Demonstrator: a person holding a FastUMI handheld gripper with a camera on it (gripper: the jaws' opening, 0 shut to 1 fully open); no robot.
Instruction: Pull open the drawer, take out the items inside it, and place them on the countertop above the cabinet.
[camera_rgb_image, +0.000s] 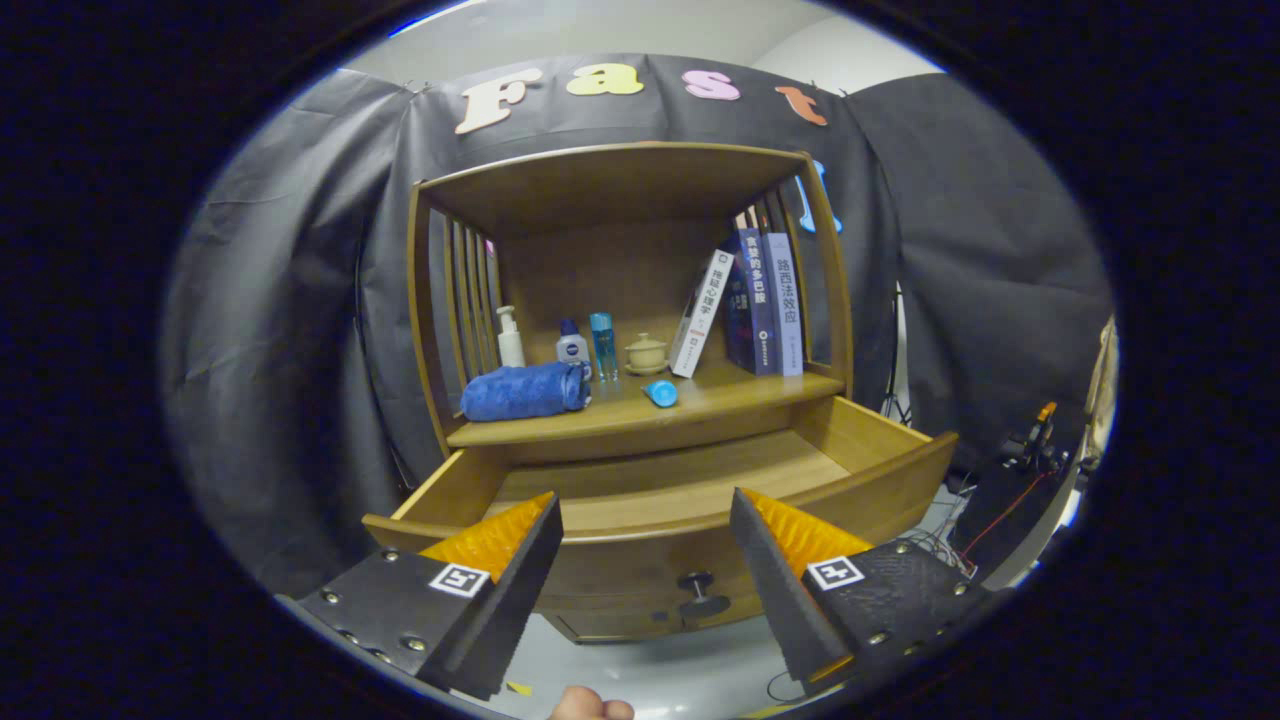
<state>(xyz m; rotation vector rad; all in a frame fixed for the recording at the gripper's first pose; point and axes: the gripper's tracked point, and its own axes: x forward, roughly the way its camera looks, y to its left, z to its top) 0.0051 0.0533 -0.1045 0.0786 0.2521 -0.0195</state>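
Hand-held gripper (645, 520): spread wide, nothing between the fingers, hanging just in front of the drawer and above its front edge.

Drawer (660, 480): pulled well out below the countertop, knob (703, 592) on its front panel facing forward.

Drawer contents: visible floor looks bare wood, no items spotted; near strip behind the front panel hidden by that panel and the fingers, so can't say for sure.

Countertop (640, 410): directly above the drawer, carrying a rolled blue towel (525, 391) at its left end, a small blue item (660, 393) near the front edge, a pump bottle (510, 338), two more small bottles (588, 346) and a lidded cup (646, 354) further back, books (750, 305) leaning at the right end.

Step in hand: probably a last check of the drawer, task looks near done.

Doing it well: tip forward over the drawer's front edge to peek at the hidden strip before calling it empty.

Watch out: keep fingers clear of the drawer's front edge when dipping in, no bumping the knob.

If anything turns up: set it in the open gap of countertop between the small blue item and the books.
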